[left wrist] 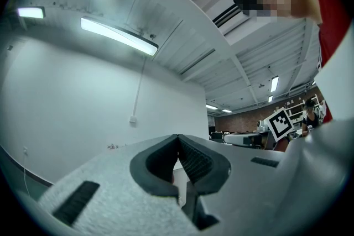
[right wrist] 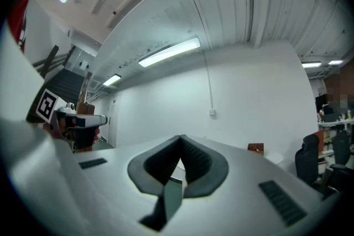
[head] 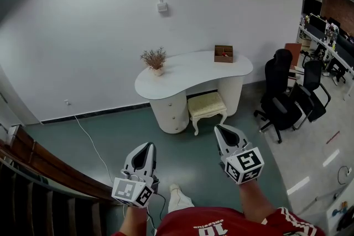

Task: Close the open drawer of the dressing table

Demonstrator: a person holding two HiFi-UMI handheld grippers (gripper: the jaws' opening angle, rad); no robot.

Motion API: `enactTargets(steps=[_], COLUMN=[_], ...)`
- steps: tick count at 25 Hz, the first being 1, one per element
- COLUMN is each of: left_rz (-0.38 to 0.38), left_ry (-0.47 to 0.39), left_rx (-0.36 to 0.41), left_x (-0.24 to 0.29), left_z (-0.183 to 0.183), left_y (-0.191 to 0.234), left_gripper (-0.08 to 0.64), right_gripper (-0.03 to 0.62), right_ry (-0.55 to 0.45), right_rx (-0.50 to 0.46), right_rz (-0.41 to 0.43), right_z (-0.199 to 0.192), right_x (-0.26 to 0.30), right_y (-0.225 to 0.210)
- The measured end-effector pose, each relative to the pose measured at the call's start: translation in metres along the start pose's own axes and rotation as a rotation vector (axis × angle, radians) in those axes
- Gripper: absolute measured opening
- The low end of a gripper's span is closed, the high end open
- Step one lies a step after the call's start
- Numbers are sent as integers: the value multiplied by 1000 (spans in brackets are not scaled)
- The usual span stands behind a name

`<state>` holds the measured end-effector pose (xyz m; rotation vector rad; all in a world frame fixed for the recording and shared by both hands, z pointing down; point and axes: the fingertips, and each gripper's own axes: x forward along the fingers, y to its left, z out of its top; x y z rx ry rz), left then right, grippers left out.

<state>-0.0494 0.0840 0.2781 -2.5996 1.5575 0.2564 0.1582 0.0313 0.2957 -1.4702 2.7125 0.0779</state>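
The white dressing table [head: 193,72] stands against the far wall, a few steps away across the floor. Its rounded drawer pedestal [head: 172,110] is at its left end; from here I cannot make out which drawer stands open. My left gripper [head: 145,146] and right gripper [head: 221,130] hover close to my body, well short of the table, both pointing toward it. In the left gripper view the left gripper [left wrist: 177,137] has its pads meeting with nothing between them. My right gripper [right wrist: 181,137] is likewise shut and empty in its own view.
A cream stool [head: 207,106] is tucked under the table. A dried plant [head: 155,59] and a wooden box [head: 223,53] sit on top. Black office chairs [head: 282,94] stand to the right, a white cable [head: 91,143] trails on the floor, and a wooden stair rail [head: 33,160] runs along the left.
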Motion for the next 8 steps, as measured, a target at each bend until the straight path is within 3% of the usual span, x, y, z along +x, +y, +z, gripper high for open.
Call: enactTargets(steps=[8], left_rz=[2], left_ry=[12], left_rx=[-1], left_x=[-1], left_z=[-9], left_y=[6], left_gripper=[3], right_gripper=[2], right_ry=[2], right_rx=[2], right_rz=[11], right_z=[-3], right_x=[6], right_y=[3])
